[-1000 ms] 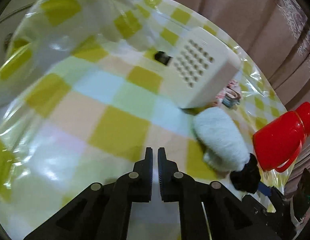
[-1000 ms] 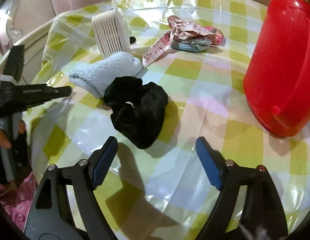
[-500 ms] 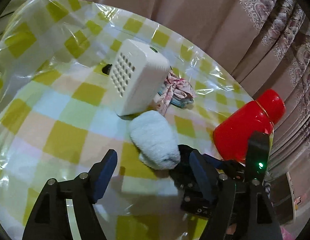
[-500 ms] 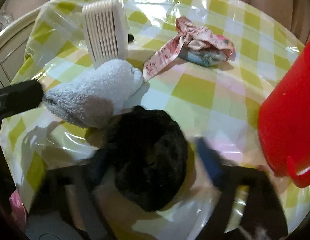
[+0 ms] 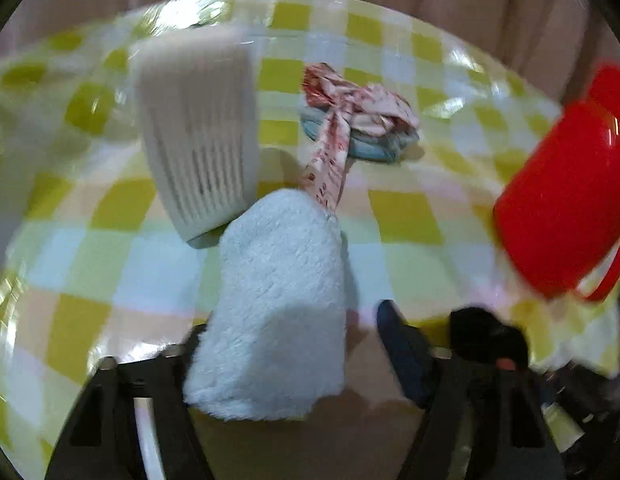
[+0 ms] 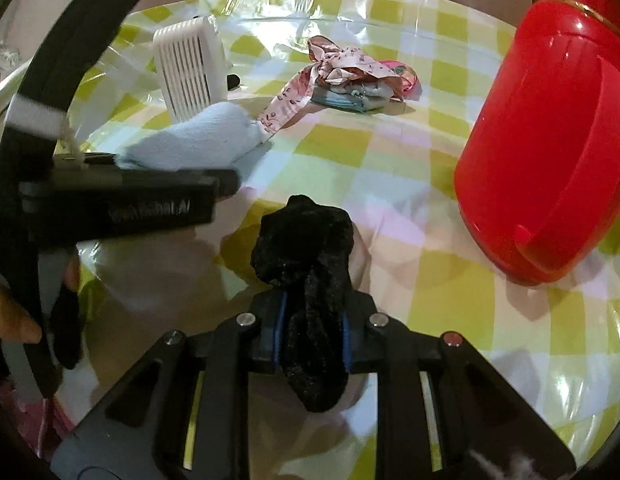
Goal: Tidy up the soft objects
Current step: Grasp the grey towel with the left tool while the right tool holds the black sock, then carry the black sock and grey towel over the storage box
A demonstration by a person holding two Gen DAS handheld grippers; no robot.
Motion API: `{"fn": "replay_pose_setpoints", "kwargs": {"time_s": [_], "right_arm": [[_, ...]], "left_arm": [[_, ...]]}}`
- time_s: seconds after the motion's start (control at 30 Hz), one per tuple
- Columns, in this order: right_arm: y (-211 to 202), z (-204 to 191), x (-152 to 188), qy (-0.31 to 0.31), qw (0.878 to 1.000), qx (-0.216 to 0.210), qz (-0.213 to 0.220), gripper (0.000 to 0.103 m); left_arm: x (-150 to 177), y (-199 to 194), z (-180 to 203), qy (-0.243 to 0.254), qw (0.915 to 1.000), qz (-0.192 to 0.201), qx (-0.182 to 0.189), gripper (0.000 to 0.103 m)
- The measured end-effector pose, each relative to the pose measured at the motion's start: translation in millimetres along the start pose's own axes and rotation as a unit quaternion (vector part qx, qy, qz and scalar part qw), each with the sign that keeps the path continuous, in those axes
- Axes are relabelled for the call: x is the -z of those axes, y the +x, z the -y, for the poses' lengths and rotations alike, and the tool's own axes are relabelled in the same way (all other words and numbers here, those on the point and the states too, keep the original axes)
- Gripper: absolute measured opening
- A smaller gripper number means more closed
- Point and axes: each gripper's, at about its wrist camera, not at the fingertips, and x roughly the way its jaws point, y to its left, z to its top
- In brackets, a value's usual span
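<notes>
Lifting black scrunchie (image 6: 306,248) clamped in right gripper (image 6: 312,340) jaws | left gripper (image 5: 286,360) jaws apart around fluffy sock (image 5: 278,300) | close squarely mid-sock, steering clear of red jug (image 6: 550,160) at 2 o'clock

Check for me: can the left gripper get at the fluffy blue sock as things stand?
Probably yes. The left gripper is open with the fluffy blue sock already lying between its fingers, nothing in between; the right gripper, shut on the black scrunchie, sits off to the side.

Pale blue fluffy sock (image 5: 278,300), black scrunchie (image 6: 310,248), red jug (image 6: 550,160), yellow-checked tablecloth (image 6: 390,152)
</notes>
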Motion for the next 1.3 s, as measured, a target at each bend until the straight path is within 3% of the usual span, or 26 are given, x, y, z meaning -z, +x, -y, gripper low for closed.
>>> {"fn": "replay_pose_setpoints", "kwargs": {"time_s": [0.03,0.13,0.5,0.8,1.07,1.2,1.3], "right_arm": [[-0.1,0.0,0.6,0.0,1.0,0.0,0.001,0.026],[-1.3,0.3,1.3,0.003,1.0,0.0,0.003,0.026],[-1.9,-2.7,1.3,-0.004,1.0,0.013,0.008,0.026],[-26.0,3.9,20.6,0.076,0.996,-0.048,0.017,0.026],[-50.3,-12.4,41.9,0.072,0.994,-0.085,0.009,0.026],[-71.7,-13.3,43.4,0.064,0.993,-0.095,0.028,0.026],[-90.9,-4.5,43.2,0.067,0.992,-0.094,0.046,0.026]], "left_arm": [[2.6,-1.7,3.0,0.017,0.9998,0.003,-0.011,0.034],[10.4,-9.2,-2.8,0.022,0.9997,-0.001,0.005,0.031],[33.8,-30.1,-17.2,0.0,0.9999,-0.011,0.013,0.031],[67.9,-64.6,-17.1,0.005,0.9995,-0.013,0.03,0.031],[95.7,-85.0,-24.4,-0.005,0.999,-0.013,0.042,0.031],[98.7,-94.5,-27.5,-0.016,0.9985,-0.01,0.052,0.031],[97.1,-106.2,-24.4,-0.019,0.9964,0.002,0.082,0.031]]}}
